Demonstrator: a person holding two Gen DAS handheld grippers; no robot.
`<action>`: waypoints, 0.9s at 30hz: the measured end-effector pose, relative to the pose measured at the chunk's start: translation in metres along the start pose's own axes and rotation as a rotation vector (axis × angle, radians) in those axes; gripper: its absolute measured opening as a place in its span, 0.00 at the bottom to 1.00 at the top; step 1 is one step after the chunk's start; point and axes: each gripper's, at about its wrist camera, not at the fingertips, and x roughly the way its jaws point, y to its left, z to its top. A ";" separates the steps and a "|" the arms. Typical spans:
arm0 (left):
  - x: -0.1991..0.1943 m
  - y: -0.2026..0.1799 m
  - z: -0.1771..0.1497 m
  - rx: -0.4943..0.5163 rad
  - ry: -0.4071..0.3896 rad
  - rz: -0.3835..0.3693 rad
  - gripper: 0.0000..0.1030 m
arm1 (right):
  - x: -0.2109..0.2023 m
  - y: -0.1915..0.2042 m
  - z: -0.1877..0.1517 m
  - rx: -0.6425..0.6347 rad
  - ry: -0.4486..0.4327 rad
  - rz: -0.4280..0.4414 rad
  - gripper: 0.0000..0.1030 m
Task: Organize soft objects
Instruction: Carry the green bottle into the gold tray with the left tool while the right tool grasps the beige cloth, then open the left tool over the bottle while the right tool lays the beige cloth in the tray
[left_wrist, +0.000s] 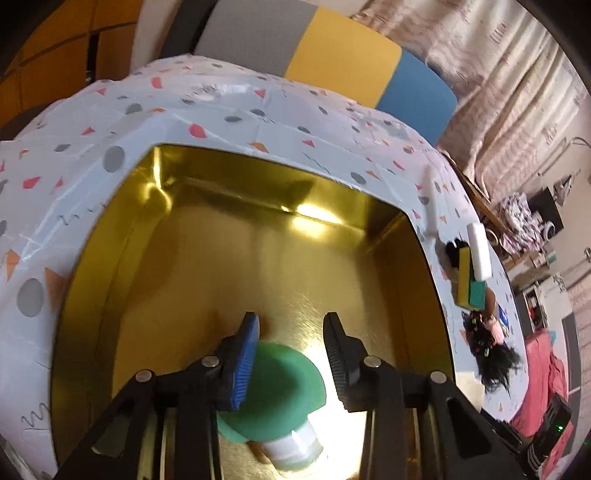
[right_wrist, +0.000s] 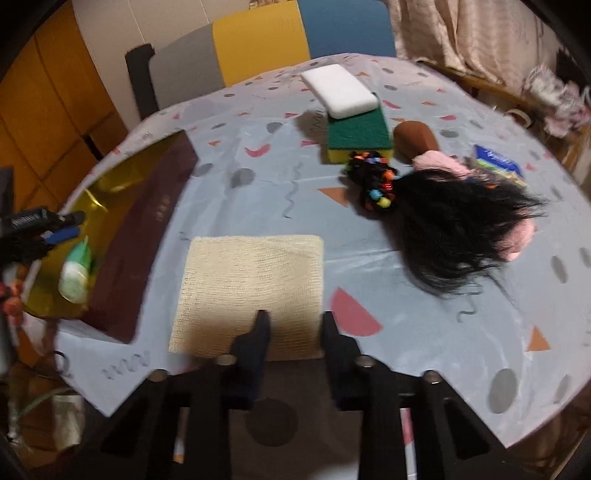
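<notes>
Black two-finger grippers, silver pivot bolts

Left gripper (left_wrist: 291, 354) has one blue ribbed pad (left_wrist: 245, 363); right gripper (right_wrist: 293, 332) is all black.

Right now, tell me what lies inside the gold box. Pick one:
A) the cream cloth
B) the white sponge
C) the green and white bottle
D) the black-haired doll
C: the green and white bottle lies on the floor of the gold box, under the open left tool, while the cloth, white sponge and doll lie out on the tablecloth.

Gold box (left_wrist: 258, 258); cream cloth (right_wrist: 251, 288); confetti-print tablecloth (right_wrist: 424, 332).
</notes>
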 end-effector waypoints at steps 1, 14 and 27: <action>-0.004 0.000 0.000 0.001 -0.014 0.005 0.35 | 0.001 -0.001 0.002 0.018 0.003 0.021 0.20; -0.048 -0.025 -0.035 0.036 -0.170 0.001 0.45 | -0.044 0.015 0.022 -0.008 -0.159 0.042 0.11; -0.060 -0.032 -0.058 0.046 -0.197 0.029 0.45 | -0.079 0.040 0.081 -0.063 -0.293 0.085 0.10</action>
